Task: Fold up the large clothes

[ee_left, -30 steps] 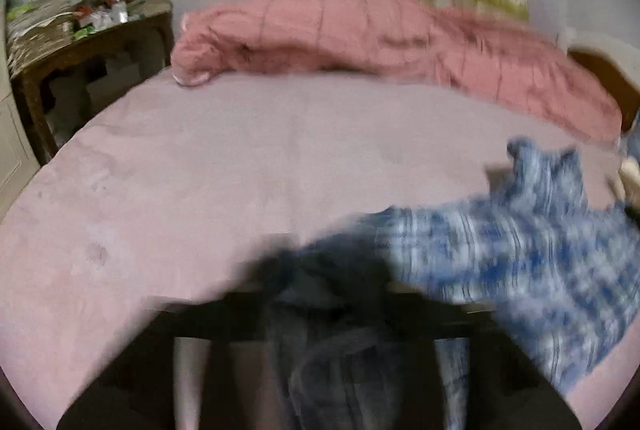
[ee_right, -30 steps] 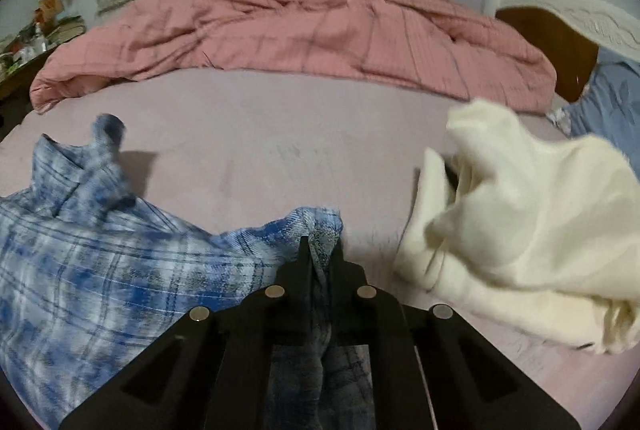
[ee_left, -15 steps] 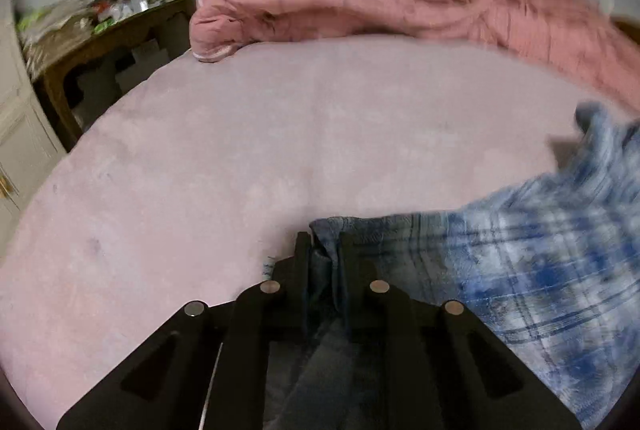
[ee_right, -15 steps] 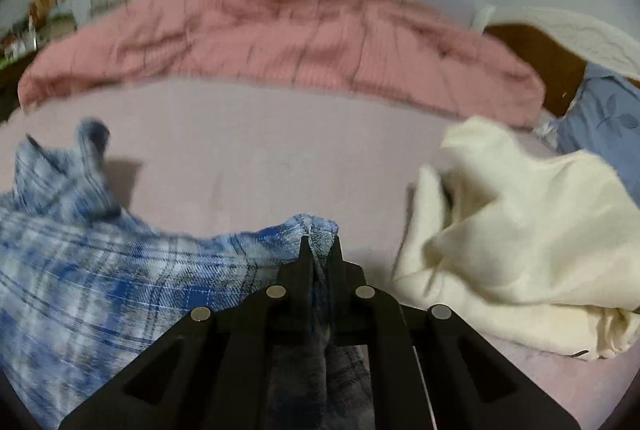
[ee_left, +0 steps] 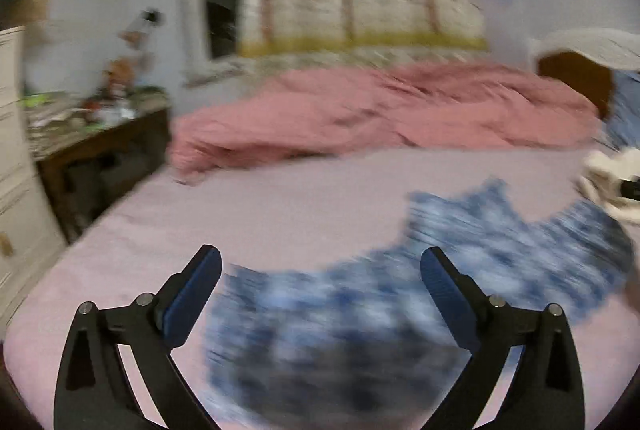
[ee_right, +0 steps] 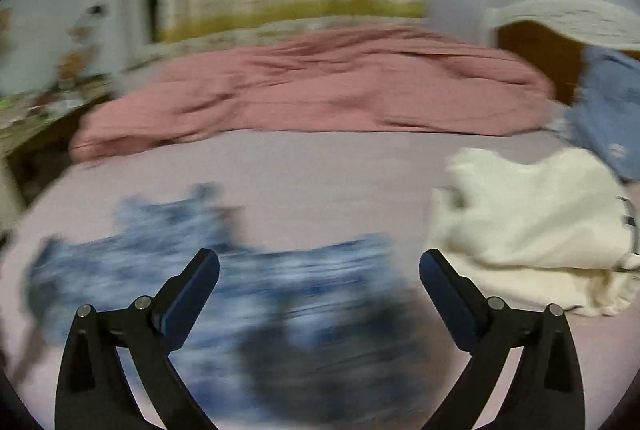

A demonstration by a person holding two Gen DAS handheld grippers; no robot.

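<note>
A blue plaid shirt [ee_left: 360, 314] lies blurred on the pink bed sheet [ee_left: 280, 198], below and in front of my left gripper [ee_left: 320, 262]. That gripper's jaws are opening wide, and the pads touch no cloth. In the right wrist view the same plaid shirt [ee_right: 280, 290] spreads under my right gripper [ee_right: 320, 262], whose jaws are also opening, with nothing pressed between them. Both grippers hang above the shirt.
A cream garment [ee_right: 532, 226] lies crumpled at the right. A pink quilt [ee_left: 380, 110] is bunched along the far side of the bed. A cluttered wooden side table [ee_left: 96, 134] and white drawers [ee_left: 16, 170] stand at the left. A blue pillow [ee_right: 608, 110] leans by the headboard.
Both grippers were shut on the shirt's edge; now both stand wide apart, have let the cloth go, and have risen and drawn back from it. The shirt lies flatter on the sheet.
</note>
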